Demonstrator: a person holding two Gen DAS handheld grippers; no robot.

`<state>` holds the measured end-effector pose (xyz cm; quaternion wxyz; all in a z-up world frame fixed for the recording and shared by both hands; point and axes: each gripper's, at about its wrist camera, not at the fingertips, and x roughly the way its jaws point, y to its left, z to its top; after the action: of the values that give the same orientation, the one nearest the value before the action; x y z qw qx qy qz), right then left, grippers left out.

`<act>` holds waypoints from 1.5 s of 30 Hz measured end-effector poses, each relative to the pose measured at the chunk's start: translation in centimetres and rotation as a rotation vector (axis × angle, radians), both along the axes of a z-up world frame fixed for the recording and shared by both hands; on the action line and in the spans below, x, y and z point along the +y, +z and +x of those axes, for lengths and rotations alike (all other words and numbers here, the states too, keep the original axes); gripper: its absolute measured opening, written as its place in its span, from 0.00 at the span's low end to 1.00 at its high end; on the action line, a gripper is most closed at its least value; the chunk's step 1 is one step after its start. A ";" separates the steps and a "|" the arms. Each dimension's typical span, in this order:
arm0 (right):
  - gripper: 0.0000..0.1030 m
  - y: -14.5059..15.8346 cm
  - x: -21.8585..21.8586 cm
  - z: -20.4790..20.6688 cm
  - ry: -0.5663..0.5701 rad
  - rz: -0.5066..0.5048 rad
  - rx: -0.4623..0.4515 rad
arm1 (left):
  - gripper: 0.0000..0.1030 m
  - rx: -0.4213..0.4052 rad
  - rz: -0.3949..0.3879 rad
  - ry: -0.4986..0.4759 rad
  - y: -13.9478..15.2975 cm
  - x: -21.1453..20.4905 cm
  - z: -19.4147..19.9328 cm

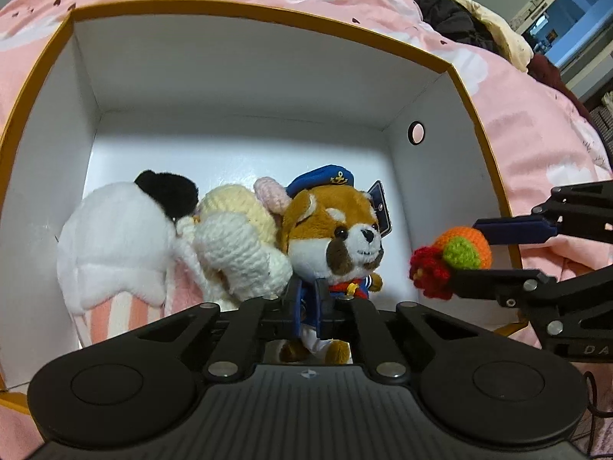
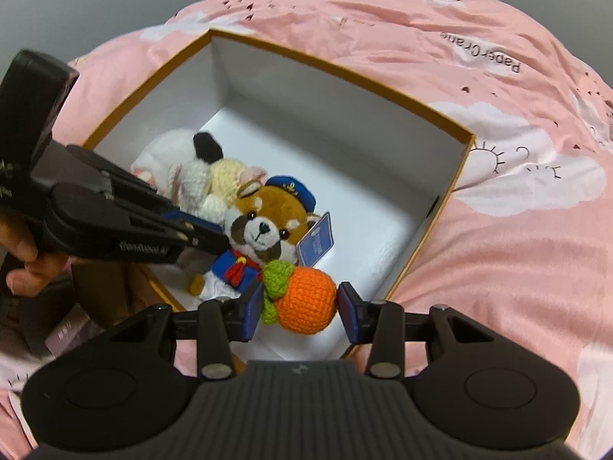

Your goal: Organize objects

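While box (image 2: pixel 456 176) holds plushies (image 1: pixel 230 245), tongs (image 2: pixel 299 304) grip orange (image 2: pixel 306 299).

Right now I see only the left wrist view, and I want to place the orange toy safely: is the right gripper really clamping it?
Observer: Yes. In the right wrist view, the right gripper has a blue pad pressed against each side of the orange crochet ball.
Operator: Where does it hang relative to the box?
Observer: Inside the outline of the box, near its closest corner and just in front of the red panda plush. How high it hangs I cannot tell.
Operator: And my left gripper?
Observer: Seen from the side, the left gripper is closed at the plush's shoulder, just under its head.
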<state>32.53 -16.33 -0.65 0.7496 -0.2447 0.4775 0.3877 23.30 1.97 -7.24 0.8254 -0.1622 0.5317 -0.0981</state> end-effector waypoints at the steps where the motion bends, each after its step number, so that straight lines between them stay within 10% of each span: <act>1: 0.43 -0.2 0.1 0.1 0.004 -0.005 0.006 | 0.09 0.001 -0.006 0.002 0.0 0.1 0.0; 23: 0.46 -2.3 2.8 -0.4 -0.019 -0.098 0.099 | 0.12 -0.116 -0.005 0.018 4.5 -0.1 -3.5; 45: 0.68 4.5 -6.7 -8.0 -0.301 0.267 -0.118 | 0.23 -0.218 0.008 -0.029 8.9 -1.6 -11.0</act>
<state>24.49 -22.99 3.82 0.8515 -0.0912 0.4082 0.3163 12.30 0.41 1.70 0.8774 -0.1398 0.4416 -0.1249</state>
